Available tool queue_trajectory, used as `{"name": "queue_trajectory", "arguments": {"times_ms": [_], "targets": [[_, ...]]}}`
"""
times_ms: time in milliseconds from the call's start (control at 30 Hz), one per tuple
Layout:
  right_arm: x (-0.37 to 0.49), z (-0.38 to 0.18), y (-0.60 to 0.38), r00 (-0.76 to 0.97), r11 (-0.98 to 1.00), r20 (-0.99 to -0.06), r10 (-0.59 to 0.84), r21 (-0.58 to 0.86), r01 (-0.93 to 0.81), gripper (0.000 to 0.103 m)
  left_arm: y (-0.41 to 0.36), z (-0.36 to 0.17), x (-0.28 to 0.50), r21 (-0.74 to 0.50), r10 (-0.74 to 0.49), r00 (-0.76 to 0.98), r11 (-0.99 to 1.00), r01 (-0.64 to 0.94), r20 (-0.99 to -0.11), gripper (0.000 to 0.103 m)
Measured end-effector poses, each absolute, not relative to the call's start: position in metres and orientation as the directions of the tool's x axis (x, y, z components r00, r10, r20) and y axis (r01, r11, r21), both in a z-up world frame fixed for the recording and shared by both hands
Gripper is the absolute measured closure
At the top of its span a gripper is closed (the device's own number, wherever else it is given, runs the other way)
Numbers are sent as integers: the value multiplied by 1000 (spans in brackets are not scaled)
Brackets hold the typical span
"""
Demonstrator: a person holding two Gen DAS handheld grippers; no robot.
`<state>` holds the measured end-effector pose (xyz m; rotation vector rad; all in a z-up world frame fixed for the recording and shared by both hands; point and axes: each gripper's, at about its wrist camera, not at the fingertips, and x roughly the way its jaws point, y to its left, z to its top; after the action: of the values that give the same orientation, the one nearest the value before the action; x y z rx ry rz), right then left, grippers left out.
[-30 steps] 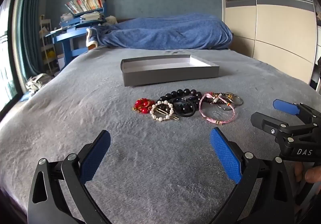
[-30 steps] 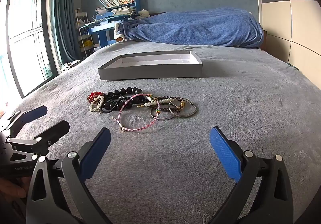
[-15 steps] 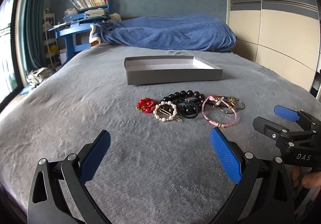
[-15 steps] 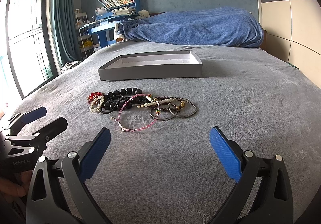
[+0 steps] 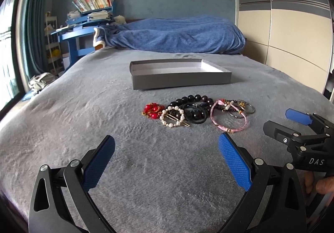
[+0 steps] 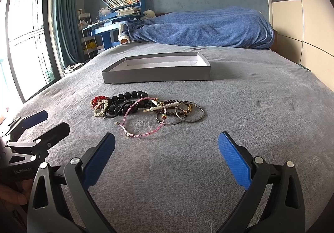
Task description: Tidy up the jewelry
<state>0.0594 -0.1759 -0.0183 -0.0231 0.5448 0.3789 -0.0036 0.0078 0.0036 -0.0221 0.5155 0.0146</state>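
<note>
On the grey bed [image 5: 83,107] the jewelry [image 5: 198,111] lies heaped just before the empty tray [image 5: 179,80] — untouched. Only the left tongs [image 5: 167,155] have been swung slightly; both they and the right tongs [image 6: 167,155] are held apart, nothing gripped, sorting not begun.

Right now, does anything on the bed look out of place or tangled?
Yes. The jewelry lies in one overlapping heap on the grey bed cover, in front of the grey tray, which looks empty. The pink cord bracelet crosses the black beads, so pieces may snag.
</note>
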Motion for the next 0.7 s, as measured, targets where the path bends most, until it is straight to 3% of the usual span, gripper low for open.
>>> {"name": "queue_trajectory", "arguments": {"times_ms": [700], "targets": [[59, -21, -174, 782, 931, -519, 345, 84, -355, 5, 8, 3, -3, -21, 5, 869, 1000, -18, -494, 5]]}}
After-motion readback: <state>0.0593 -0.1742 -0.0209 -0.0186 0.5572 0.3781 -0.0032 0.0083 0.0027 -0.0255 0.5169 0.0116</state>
